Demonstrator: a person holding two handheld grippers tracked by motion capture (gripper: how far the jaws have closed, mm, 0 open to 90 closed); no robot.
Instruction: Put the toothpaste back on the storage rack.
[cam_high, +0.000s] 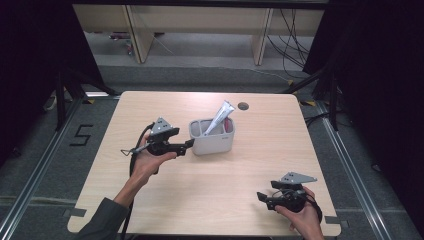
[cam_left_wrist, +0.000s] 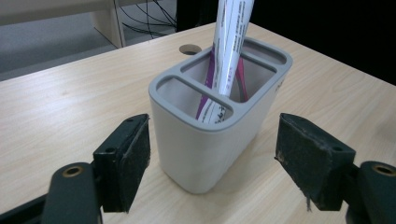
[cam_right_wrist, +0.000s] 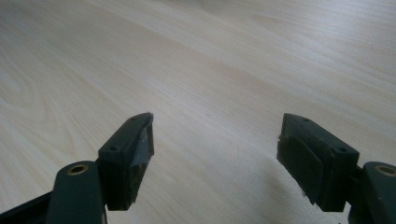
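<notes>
One grey holder (cam_left_wrist: 205, 154) held one white tube (cam_left_wrist: 227, 51) at the table's (cam_high: 210, 190) centre. Two grippers: the left gripper (cam_left_wrist: 212, 161) gaped beside it; the right gripper (cam_right_wrist: 215, 154) gaped near right.

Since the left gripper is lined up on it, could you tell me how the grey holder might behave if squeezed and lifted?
The grey holder looks like rigid plastic, so it probably won't flex between the open jaws. Its smooth walls may slip. The tall tube leaning in it likely makes it top-heavy and apt to tip.
</notes>
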